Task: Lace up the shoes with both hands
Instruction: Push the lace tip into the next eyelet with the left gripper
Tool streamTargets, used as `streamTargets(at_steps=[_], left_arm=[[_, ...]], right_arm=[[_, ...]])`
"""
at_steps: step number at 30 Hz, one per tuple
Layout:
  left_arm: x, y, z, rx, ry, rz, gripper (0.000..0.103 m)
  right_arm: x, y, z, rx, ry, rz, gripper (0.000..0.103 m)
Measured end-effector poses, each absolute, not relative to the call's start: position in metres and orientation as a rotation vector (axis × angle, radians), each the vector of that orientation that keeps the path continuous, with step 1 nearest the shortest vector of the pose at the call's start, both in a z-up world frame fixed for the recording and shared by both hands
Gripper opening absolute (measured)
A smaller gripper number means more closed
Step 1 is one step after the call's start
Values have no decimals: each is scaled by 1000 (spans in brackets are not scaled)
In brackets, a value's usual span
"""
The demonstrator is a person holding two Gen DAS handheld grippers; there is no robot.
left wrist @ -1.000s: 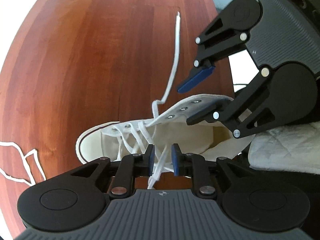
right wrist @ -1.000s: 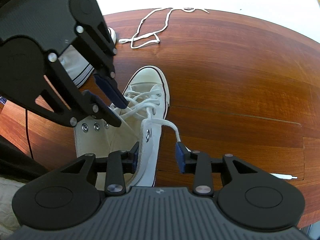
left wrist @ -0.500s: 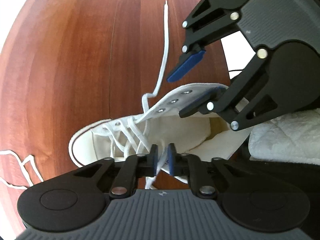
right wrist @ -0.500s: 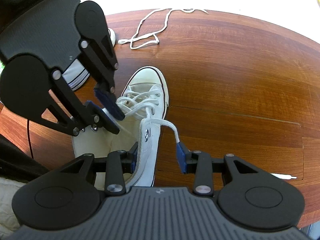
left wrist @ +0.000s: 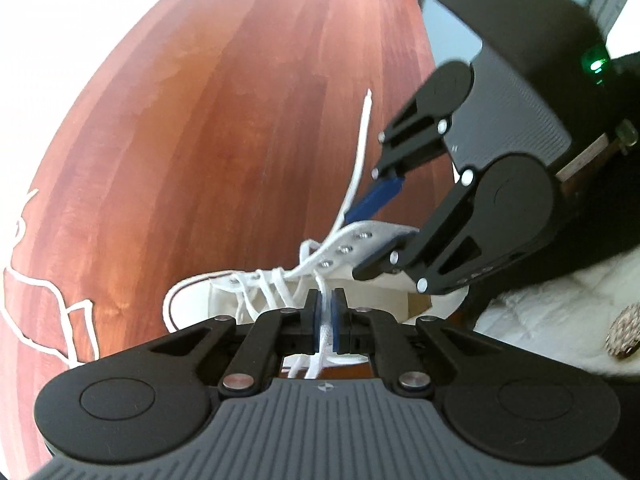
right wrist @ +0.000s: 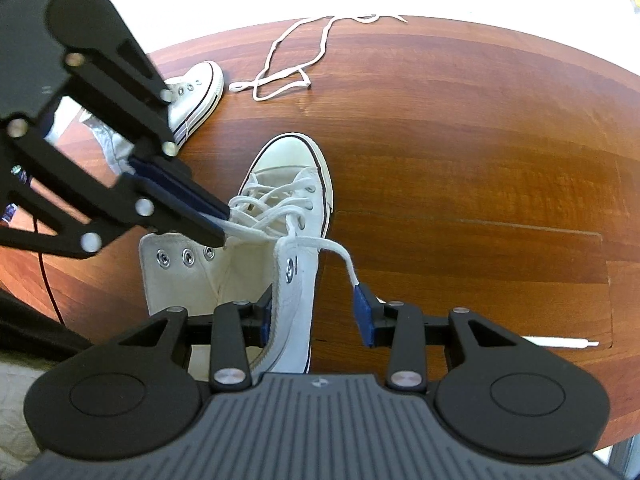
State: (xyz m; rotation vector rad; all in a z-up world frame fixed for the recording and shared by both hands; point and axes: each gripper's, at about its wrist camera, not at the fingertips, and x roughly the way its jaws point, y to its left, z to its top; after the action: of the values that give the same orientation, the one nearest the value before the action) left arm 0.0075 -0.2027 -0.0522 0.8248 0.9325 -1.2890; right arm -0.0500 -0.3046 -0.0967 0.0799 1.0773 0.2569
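The white high-top shoe [right wrist: 288,216] stands on the wooden tabletop [right wrist: 460,152]. The left gripper [left wrist: 329,314] has its fingers clamped on the lace [left wrist: 326,320]. The right gripper [right wrist: 316,316] stands partly open astride the shoe's right collar wall, not pressing it.

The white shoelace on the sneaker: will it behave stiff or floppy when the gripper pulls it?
Probably floppy: the shoelace curves loosely across the table. Likely thin and compressible, since the left gripper is shut on it almost fully. The sneaker may shift when it is pulled.
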Motion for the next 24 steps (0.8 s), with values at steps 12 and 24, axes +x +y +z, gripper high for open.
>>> streamTargets(at_steps=[12,24], left_arm=[[0,-206,-63,829,939,-1276,6],[6,-210,-73,829,943,-1283,6]], right_arm=[[-50,-303,-98,82,1079,246,40],[-49,-303,-99,76,1080,246,40]])
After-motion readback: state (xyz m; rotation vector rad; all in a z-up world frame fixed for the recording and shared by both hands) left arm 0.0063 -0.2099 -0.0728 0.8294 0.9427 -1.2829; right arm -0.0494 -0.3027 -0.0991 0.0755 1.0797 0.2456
